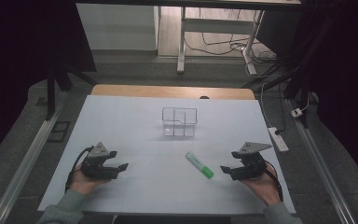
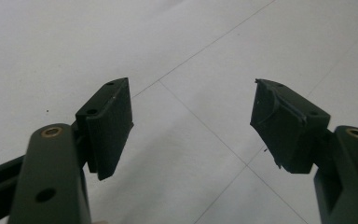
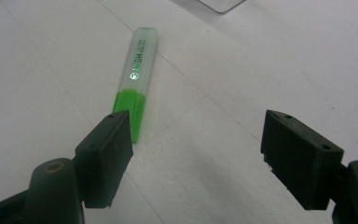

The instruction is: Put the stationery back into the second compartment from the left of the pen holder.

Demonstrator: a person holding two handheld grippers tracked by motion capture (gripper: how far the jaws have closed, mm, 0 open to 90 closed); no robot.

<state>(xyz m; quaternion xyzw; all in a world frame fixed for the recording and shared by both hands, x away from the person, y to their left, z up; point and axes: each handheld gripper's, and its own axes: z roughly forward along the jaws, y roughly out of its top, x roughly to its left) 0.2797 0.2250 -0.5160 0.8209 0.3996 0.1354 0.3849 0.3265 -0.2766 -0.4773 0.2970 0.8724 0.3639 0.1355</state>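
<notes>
Green and frosted plastic, the highlighter [image 1: 199, 165] lies flat on the white table [image 1: 121, 121], untouched, between the clear organizer box [image 1: 179, 122] farther back and the right gripper [image 1: 229, 168] just beside it. Nothing of the work looks done yet: the pen sits on bare tabletop, the box's compartments appear empty, and neither tool carries anything. The likely job, judging by the layout, is to pick the pen up and drop it into the box, so reaching, grasping, lifting and placing all remain. In the high view the pen's long axis runs diagonally, its pale translucent end toward the box and upper left, its green end toward the person and lower right. In the right gripper view that green end [image 3: 129, 109] lies nearest, close by one jaw, with both jaws spread wide and empty. The left gripper [image 1: 119, 160] rests well apart at the table's left, jaws likewise wide over bare table [image 2: 182, 154].
</notes>
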